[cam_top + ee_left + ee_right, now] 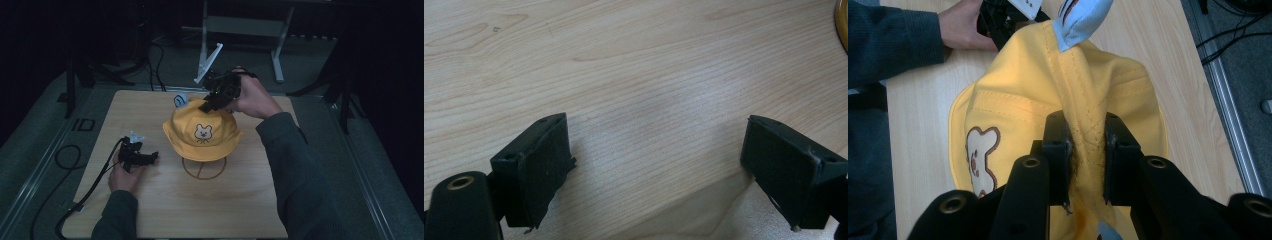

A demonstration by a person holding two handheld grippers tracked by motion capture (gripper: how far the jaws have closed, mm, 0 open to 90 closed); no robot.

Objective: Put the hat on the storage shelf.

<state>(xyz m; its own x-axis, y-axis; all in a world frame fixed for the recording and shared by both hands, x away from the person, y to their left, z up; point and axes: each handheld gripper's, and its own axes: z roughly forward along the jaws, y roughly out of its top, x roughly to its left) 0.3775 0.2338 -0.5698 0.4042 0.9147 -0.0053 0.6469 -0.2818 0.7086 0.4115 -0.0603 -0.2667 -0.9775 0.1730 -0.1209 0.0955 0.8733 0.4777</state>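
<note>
A dim lab or recording studio set up for capture work

The pale wooden surface (165, 210) stands alone on grey carpet (30, 165); beyond it rise the white metal legs of a stand (205, 45) and dark tripod legs (75, 80), and black cables (155, 65) trail across the floor.

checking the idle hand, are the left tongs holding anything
No, the left tongs stand wide open over the bare wooden table with nothing between the jaws.

Wooden table (240, 200); dim floor cables (155, 60), possibly stand legs (280, 55).
</note>
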